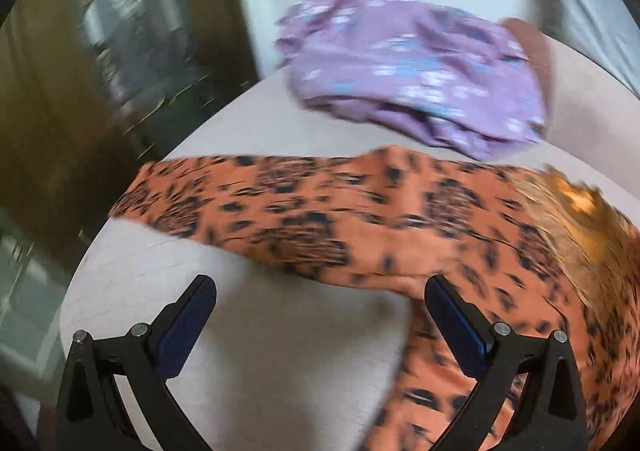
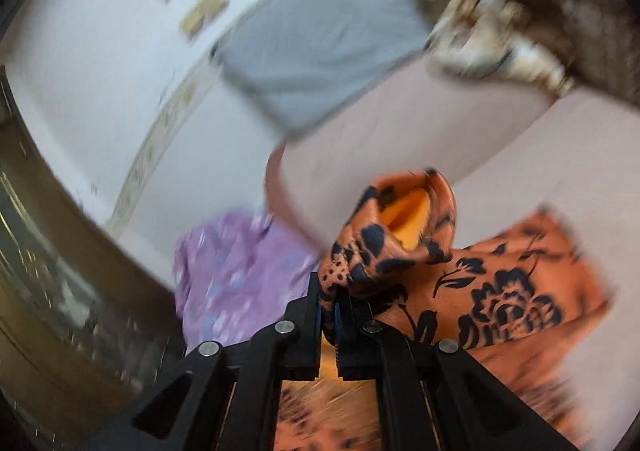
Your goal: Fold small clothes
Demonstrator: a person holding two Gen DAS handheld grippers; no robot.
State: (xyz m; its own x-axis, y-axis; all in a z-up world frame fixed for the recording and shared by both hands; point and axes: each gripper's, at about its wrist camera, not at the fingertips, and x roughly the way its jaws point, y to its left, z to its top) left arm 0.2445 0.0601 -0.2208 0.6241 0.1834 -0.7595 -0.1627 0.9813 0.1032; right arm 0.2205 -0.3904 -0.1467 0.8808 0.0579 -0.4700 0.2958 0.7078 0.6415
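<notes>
An orange garment with a black floral print [image 1: 360, 223] lies stretched across the pale table [image 1: 248, 331]. My left gripper [image 1: 320, 291] hovers open above the table, its right finger over the garment's near edge, nothing between the pads. In the right wrist view my right gripper [image 2: 335, 293] is shut on a bunched corner of the same orange garment [image 2: 500, 291], lifted so its yellow-orange inner side shows. A folded purple flowered garment [image 1: 416, 67] lies beyond the orange one, also in the right wrist view [image 2: 236, 275] to the left.
A grey folded cloth [image 2: 320, 39] and a crumpled beige patterned cloth [image 2: 492, 3] lie farther back on the table. The table's rounded edge [image 1: 92, 247] drops off at the left toward dark furniture. Both views are blurred.
</notes>
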